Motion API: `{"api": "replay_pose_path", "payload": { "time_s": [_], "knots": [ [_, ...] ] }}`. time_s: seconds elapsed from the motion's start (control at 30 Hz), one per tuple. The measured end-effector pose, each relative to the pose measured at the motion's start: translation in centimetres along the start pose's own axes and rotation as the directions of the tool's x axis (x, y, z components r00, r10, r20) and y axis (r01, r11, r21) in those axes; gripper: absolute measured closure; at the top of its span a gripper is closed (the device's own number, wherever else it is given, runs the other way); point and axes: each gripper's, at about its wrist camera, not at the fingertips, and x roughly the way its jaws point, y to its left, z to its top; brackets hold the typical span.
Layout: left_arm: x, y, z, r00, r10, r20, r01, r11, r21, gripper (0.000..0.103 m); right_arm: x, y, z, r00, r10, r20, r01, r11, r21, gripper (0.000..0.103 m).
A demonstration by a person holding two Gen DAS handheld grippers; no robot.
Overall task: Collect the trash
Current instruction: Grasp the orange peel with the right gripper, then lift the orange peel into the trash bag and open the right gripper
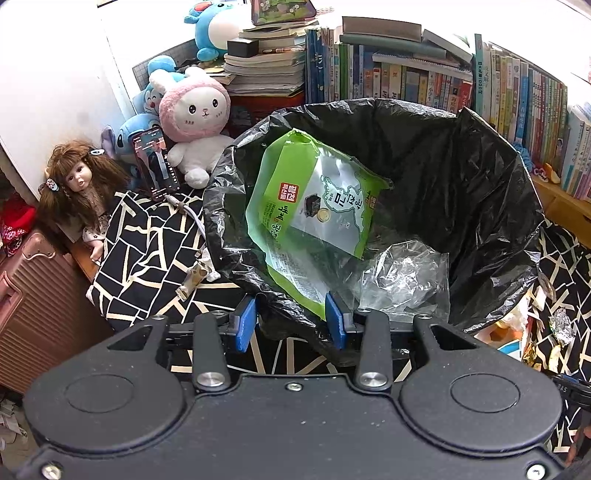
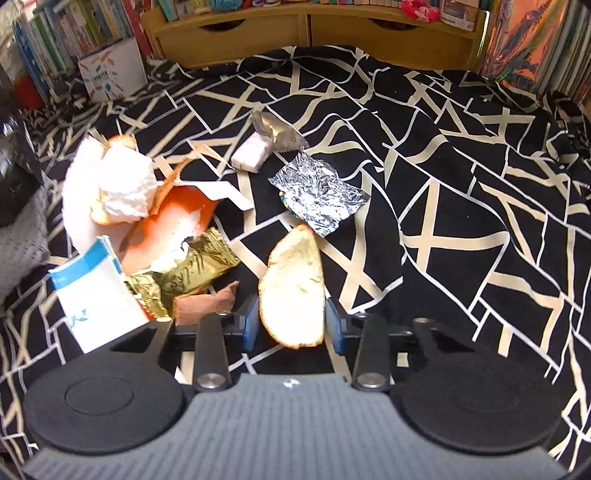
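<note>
A black trash bag (image 1: 424, 155) stands open on the patterned bedspread, with a green snack packet (image 1: 295, 206) and crumpled clear plastic (image 1: 402, 277) inside. My left gripper (image 1: 290, 325) grips the bag's near rim, which is bunched between its blue pads. In the right wrist view my right gripper (image 2: 291, 325) is shut on a pale piece of fruit peel (image 2: 291, 288), held just above the bedspread (image 2: 443, 184). To its left lie more scraps: white tissue with peel (image 2: 118, 184), an orange carton (image 2: 173, 225), a gold wrapper (image 2: 188, 273) and a blue-and-white paper box (image 2: 99, 295).
Crumpled silver foil (image 2: 317, 192), a small white packet (image 2: 251, 153) and a silver wrapper (image 2: 277, 133) lie farther out. A wooden headboard with drawers (image 2: 306, 26) and rows of books (image 1: 480, 85) close the back. Plush toys (image 1: 195, 122), a doll (image 1: 79, 181), a phone (image 1: 157, 162) and a suitcase (image 1: 33, 295) sit left of the bag.
</note>
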Motion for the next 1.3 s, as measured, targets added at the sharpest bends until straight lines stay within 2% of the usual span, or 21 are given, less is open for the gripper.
{"api": "replay_pose_path", "payload": {
  "time_s": [0.03,0.07,0.27,0.4,0.43,0.47,0.5,0.53,0.57,0.73,0.77,0.8,0.83,0.9,0.93,0.97,1.3],
  "knots": [
    [0.0,0.0,0.0,1.0,0.0,0.0,0.0,1.0,0.0,0.065,-0.3,0.0,-0.1,1.0,0.001,0.009,-0.001,1.0,0.004,0.068],
    [0.0,0.0,0.0,1.0,-0.001,0.0,0.001,1.0,-0.001,0.065,-0.6,-0.1,0.0,1.0,0.009,0.019,-0.009,1.0,0.01,0.088],
    [0.0,0.3,0.0,1.0,-0.002,-0.002,0.002,1.0,-0.005,0.065,-2.3,0.0,0.8,0.998,0.033,0.062,-0.034,0.999,0.014,0.095],
    [0.2,0.5,0.0,1.0,-0.005,-0.004,0.005,1.0,-0.01,0.065,-2.8,0.2,1.2,0.997,0.027,0.075,-0.028,0.999,0.017,0.096],
    [0.2,0.5,-0.1,1.0,-0.005,-0.005,0.005,1.0,-0.01,0.065,-2.7,0.2,1.3,0.997,0.008,0.071,-0.01,1.0,0.022,0.085],
    [0.3,0.6,-0.1,1.0,-0.006,-0.006,0.006,1.0,-0.011,0.064,-2.3,0.1,1.4,0.998,-0.016,0.061,0.014,0.999,0.038,0.068],
    [0.4,0.7,-0.1,1.0,-0.007,-0.008,0.006,1.0,-0.011,0.064,-1.8,-0.1,1.5,0.998,-0.035,0.052,0.032,0.998,0.058,0.06],
    [0.4,0.7,-0.1,1.0,-0.006,-0.008,0.006,1.0,-0.01,0.064,-1.3,-0.4,1.6,0.998,-0.046,0.039,0.042,0.996,0.083,0.047],
    [0.5,0.7,-0.1,1.0,-0.006,-0.008,0.005,1.0,-0.008,0.064,-0.7,-0.7,1.7,0.999,-0.046,0.025,0.043,0.994,0.102,0.041],
    [0.7,0.4,0.0,1.0,0.0,-0.009,0.0,1.0,-0.001,0.064,1.4,-0.1,1.8,0.998,-0.058,-0.006,0.059,0.995,0.083,0.04],
    [0.7,0.4,0.0,1.0,0.0,-0.009,0.0,1.0,-0.002,0.064,1.8,0.1,1.7,0.998,-0.066,-0.016,0.067,0.995,0.076,0.053],
    [0.7,0.4,0.0,1.0,-0.001,-0.009,0.001,1.0,-0.003,0.064,1.9,0.3,1.6,0.997,-0.077,-0.016,0.078,0.994,0.074,0.057],
    [0.7,0.5,0.0,1.0,-0.001,-0.009,0.001,1.0,-0.004,0.064,1.8,0.4,1.6,0.996,-0.084,-0.011,0.084,0.994,0.074,0.067],
    [0.8,0.5,0.0,1.0,-0.001,-0.01,0.001,1.0,-0.006,0.064,1.3,0.2,1.5,0.999,-0.054,0.006,0.053,0.994,0.098,0.077],
    [0.8,0.5,0.0,1.0,-0.001,-0.011,0.001,1.0,-0.007,0.064,0.8,0.2,1.5,0.998,-0.053,0.019,0.05,0.994,0.1,0.087],
    [0.8,0.5,0.0,1.0,-0.001,-0.013,0.001,1.0,-0.009,0.063,0.4,0.2,1.6,0.998,-0.052,0.029,0.049,0.994,0.1,0.091],
    [1.3,0.8,0.1,1.0,-0.01,-0.025,0.01,1.0,-0.02,0.063,-3.8,-0.7,3.0,0.99,0.035,0.133,-0.059,0.982,0.179,0.092]
  ]
}}
